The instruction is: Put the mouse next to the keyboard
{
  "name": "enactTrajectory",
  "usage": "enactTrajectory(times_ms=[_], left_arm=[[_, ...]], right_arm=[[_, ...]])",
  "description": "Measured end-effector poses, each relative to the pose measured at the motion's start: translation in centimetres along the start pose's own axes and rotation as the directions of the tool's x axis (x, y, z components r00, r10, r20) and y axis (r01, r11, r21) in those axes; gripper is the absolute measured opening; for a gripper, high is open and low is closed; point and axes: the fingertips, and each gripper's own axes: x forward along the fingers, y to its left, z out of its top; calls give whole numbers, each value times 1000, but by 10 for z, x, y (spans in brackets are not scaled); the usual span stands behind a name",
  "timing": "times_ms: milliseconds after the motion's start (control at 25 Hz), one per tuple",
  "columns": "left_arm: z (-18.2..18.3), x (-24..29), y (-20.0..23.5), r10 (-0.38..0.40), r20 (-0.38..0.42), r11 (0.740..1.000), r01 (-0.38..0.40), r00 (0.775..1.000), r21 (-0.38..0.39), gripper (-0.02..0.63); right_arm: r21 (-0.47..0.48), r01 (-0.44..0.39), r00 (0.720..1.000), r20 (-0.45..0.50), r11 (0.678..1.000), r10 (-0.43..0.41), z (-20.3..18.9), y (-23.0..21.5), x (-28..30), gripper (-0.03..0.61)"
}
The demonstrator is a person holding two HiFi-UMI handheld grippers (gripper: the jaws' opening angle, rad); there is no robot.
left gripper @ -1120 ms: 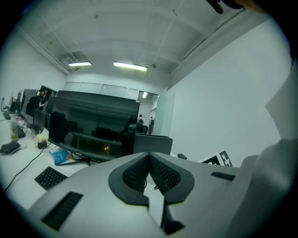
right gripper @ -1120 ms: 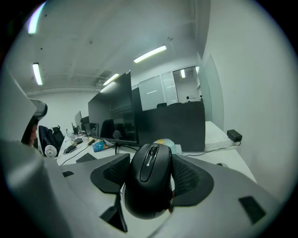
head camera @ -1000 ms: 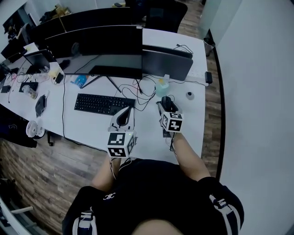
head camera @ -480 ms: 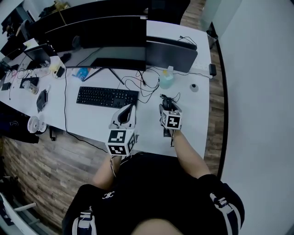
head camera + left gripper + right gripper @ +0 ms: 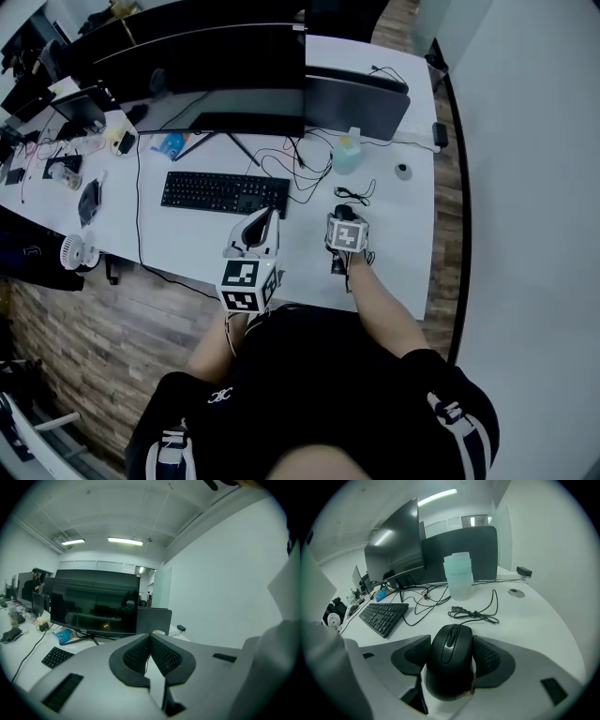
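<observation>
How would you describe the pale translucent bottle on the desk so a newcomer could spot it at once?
Start at the long white desk and find the smaller dark monitor at its right end. Just in front of that monitor stands the pale translucent plastic bottle. It is the only upright, light-coloured container at that end.

Black mouse (image 5: 450, 663) is apart, right of black keyboard (image 5: 384, 613).

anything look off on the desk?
Nothing spilled or damaged. Only mess: loose cables tangled near the bottle. The mouse is clamped in the right gripper, right of the keyboard.
</observation>
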Motion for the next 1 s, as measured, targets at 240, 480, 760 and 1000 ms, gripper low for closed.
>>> enactTrajectory(times_ms=[240, 480, 760, 1000], left_arm=[[-4, -3, 12, -7, -9, 1000, 7, 1000, 0, 12], [0, 1, 16, -30, 1, 1000, 30, 1000, 4, 12], [1, 8, 8, -81, 16, 997, 81, 997, 4, 12], [5, 17, 4, -111, 30, 994, 111, 993, 0, 12]], right_arm=[[-26, 8, 1000, -26, 1000, -9, -15, 7, 16, 301], [-47, 27, 999, -26, 999, -28, -10, 11, 20, 321], [3, 29, 986, 164, 1000, -29, 30, 9, -16, 317], [-67, 107, 910, 409, 992, -71, 94, 7, -97, 22]])
